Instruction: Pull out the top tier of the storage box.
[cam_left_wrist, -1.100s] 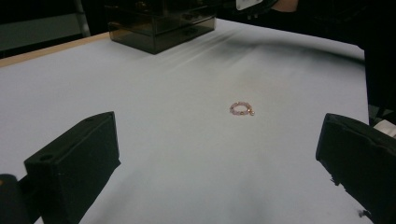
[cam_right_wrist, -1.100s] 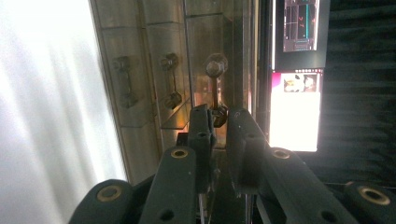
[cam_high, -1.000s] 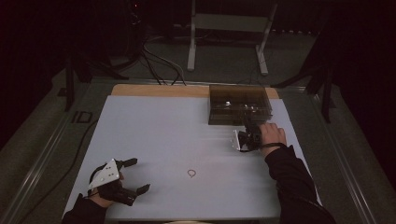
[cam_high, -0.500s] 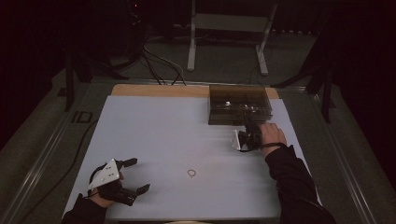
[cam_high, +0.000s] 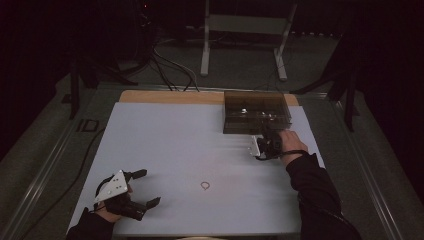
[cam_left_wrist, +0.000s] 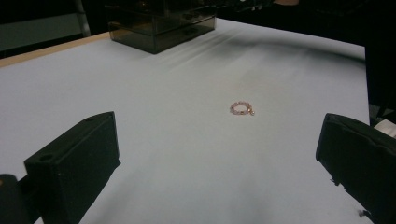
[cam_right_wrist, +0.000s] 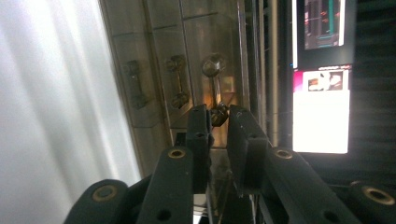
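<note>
My right gripper (cam_right_wrist: 218, 122) has its jaws narrowed around a small metal drawer knob (cam_right_wrist: 218, 113); they have just been easing apart a little, and a thin gap shows on either side of the knob, so I cannot tell whether the pads press on it. The knob is faceted and shiny, one end of a slim bar handle on the front of a smoky, see-through plastic drawer box (cam_high: 256, 111), which has two more handles of the same kind beside it. In the high view that box sits at the far right of the table, with my right gripper (cam_high: 264, 145) just in front of it. The table (cam_high: 170, 145) is covered by a smooth, matte white sheet, with a strip of pale wood along the far edge. My left gripper (cam_high: 146, 187) rests near the front left corner, jaws spread wide and holding nothing. Ahead of it, well apart, a small ring of pinkish beads (cam_left_wrist: 241, 109) lies flat on the sheet.
</note>
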